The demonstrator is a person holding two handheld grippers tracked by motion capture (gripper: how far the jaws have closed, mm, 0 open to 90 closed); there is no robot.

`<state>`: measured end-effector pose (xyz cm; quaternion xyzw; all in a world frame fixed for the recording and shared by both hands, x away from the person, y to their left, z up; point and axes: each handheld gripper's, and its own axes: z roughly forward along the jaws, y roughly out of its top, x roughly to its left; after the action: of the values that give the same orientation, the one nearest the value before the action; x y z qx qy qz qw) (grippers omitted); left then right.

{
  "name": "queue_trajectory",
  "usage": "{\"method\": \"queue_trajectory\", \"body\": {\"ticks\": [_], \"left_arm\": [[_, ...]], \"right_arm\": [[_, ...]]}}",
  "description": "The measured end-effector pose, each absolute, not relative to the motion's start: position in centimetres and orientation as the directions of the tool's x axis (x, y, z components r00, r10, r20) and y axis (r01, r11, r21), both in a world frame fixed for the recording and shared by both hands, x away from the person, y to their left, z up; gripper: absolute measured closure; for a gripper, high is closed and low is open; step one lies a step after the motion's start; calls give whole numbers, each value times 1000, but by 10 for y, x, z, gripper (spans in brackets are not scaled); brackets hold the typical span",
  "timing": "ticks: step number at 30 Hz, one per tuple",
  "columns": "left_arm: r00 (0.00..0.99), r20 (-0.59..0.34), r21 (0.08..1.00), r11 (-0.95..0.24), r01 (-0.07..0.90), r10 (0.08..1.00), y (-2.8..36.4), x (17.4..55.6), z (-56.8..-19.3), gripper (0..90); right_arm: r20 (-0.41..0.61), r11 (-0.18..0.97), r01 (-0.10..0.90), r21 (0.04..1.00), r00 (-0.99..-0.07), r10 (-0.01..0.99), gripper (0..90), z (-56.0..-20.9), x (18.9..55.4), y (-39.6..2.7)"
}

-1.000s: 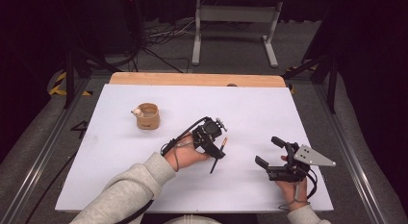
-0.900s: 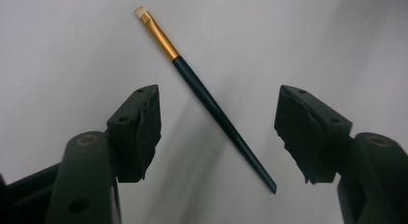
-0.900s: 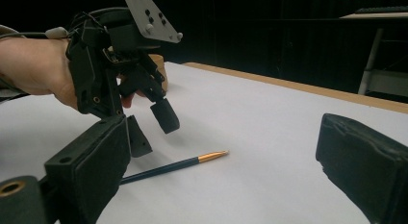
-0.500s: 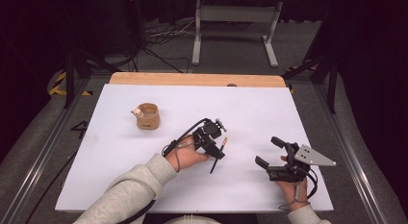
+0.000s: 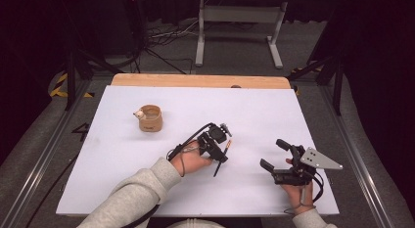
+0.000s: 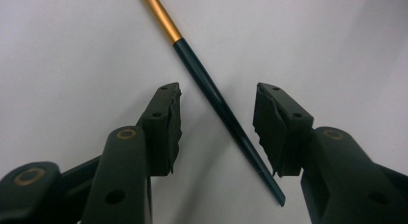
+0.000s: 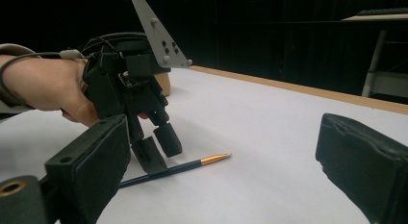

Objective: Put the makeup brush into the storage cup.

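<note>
A slim pen [image 6: 202,75] with a dark blue shaft and a gold end lies on the white table. My left gripper [image 6: 217,96] points down over it, open, one jaw on each side of the shaft and neither touching it. From above, the left gripper [image 5: 219,148] sits mid-table with the pen [image 5: 221,159] under it, its gold end [image 5: 229,144] pointing away. To its right, my right gripper [image 5: 272,153] is open and holds nothing. Its own view has its jaws [image 7: 226,132] spread wide, facing the left gripper [image 7: 144,132] and the pen [image 7: 178,167].
A small wooden cup [image 5: 149,118] with a pale object at its rim stands at the left of the table [image 5: 293,115]. A wooden strip [image 5: 195,80] runs along the far edge. Beyond it are a metal stand [image 5: 200,37] and cables on the floor.
</note>
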<state>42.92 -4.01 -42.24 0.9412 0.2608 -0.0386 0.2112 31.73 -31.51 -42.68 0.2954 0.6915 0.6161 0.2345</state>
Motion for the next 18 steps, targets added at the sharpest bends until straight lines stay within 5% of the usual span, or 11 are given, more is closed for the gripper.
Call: {"method": "queue_trajectory", "body": {"ticks": [18], "left_arm": [[840,-159,355,-764,540,519,-46,427,-426,596]], "right_arm": [[48,63,129,990,-714,698,52,-428,318,-315]]}}
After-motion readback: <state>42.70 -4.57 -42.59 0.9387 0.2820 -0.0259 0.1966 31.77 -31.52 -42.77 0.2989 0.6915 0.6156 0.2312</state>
